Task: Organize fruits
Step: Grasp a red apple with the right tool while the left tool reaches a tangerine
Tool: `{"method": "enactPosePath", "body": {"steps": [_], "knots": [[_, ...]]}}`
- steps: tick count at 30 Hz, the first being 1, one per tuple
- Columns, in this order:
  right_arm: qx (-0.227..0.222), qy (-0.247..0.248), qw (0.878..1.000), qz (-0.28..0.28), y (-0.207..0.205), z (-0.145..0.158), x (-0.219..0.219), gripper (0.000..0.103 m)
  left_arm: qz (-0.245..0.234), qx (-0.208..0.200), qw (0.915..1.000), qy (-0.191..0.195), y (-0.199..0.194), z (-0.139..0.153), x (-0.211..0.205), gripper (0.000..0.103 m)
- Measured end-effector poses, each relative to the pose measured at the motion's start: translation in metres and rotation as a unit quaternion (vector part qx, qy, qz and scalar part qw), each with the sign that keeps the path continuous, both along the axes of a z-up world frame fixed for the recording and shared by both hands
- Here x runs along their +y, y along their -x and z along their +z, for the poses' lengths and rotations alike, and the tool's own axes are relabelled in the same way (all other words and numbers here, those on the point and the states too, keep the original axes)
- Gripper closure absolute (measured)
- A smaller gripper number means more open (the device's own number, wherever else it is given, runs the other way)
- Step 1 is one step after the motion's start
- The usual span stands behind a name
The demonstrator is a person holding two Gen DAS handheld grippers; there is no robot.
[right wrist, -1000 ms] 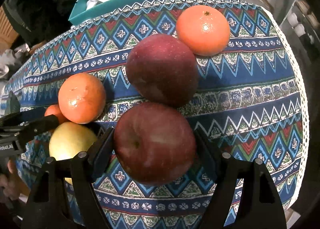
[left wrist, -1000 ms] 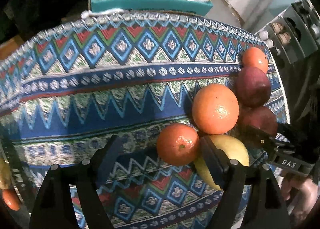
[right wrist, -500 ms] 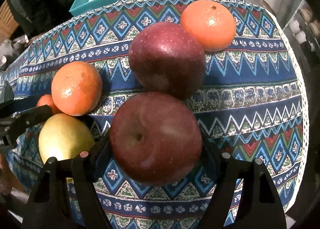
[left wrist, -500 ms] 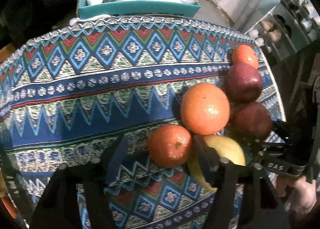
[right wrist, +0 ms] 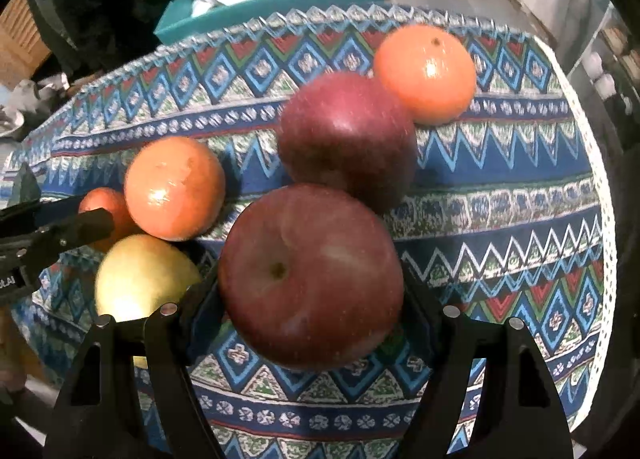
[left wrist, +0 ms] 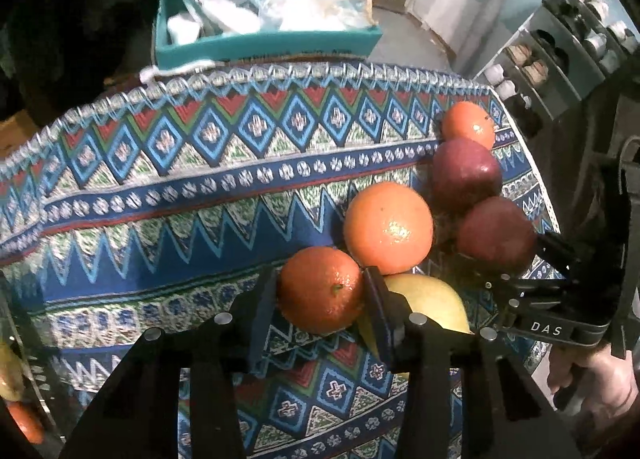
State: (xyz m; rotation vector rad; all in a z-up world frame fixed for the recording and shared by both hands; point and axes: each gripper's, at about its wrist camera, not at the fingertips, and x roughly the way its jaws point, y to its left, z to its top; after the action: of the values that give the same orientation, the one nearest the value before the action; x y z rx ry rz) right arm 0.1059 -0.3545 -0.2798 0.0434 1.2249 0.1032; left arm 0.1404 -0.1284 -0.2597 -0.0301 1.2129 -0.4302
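My left gripper is clamped on the small orange, a pad pressed to each flank, the fruit low on the patterned tablecloth. My right gripper is clamped on the near red apple, which fills the gap between its fingers.

To do this step well, I judge that both lifts should go straight up before any sideways travel. The small orange touches the large orange behind it, and my right-hand finger is wedged against the yellow fruit, so a sideways pull could roll either one. The held apple sits just in front of the second red apple, so it needs the same care. I would keep the squeeze firm but not crushing, since round skins slip.

The left wrist view shows the whole cluster in line, with the far orange at the cloth's edge, my hand on the right tool, and the teal box beyond the table. The right wrist view shows the apple's stem dimple and how close the yellow fruit lies to my finger, but hides most of the small orange behind the left tool.
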Motion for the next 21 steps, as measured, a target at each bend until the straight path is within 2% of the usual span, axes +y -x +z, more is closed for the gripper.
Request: {"method": "enactPosePath", "body": {"steps": [21], "knots": [[-0.114, -0.018, 0.993, 0.038, 0.015, 0.084, 0.036, 0.026, 0.008, -0.084, 0.9964, 0.003, 0.032, 0.072, 0.023, 0.058]]}}
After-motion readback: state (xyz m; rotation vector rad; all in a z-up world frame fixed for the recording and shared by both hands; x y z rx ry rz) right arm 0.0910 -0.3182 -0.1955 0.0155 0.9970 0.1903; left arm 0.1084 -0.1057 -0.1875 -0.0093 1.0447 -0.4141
